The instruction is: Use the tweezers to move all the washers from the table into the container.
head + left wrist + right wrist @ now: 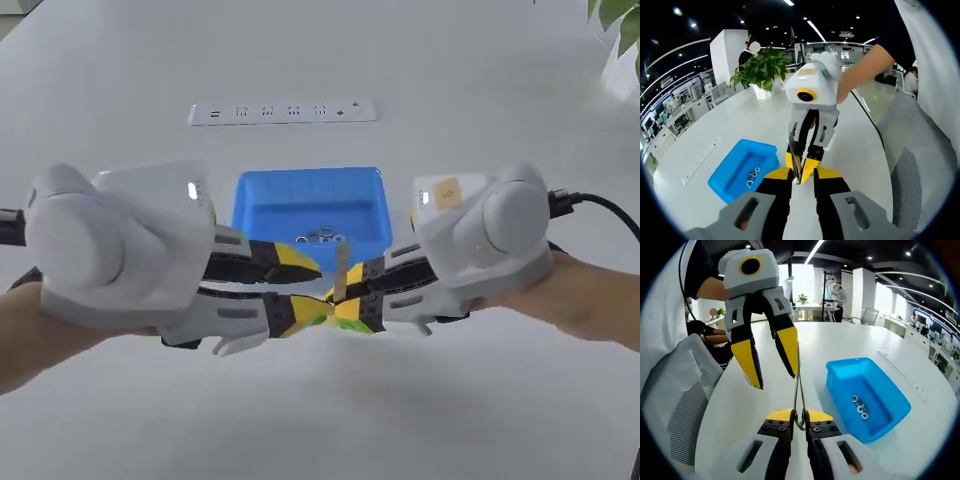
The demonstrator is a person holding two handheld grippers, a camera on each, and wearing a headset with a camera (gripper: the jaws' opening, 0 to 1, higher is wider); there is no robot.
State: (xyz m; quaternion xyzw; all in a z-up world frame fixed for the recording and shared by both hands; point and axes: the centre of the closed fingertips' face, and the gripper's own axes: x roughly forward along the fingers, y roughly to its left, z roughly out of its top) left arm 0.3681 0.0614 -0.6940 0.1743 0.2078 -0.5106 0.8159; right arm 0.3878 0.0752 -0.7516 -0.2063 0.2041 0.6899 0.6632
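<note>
**Right hand-held gripper [799, 416] clenched on tweezers [798, 382]**

I have the tweezers pinched at bottom centre, their arms rising up the frame. The left hand-held gripper [775, 379], released, faces them from the upper left. The washers [860, 407] lie inside the blue container [880, 380] at right, on the counter [735, 420].

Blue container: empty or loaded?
Loaded: a small cluster of silver metal washers lies on the floor of the blue rectangular plastic container.
</note>
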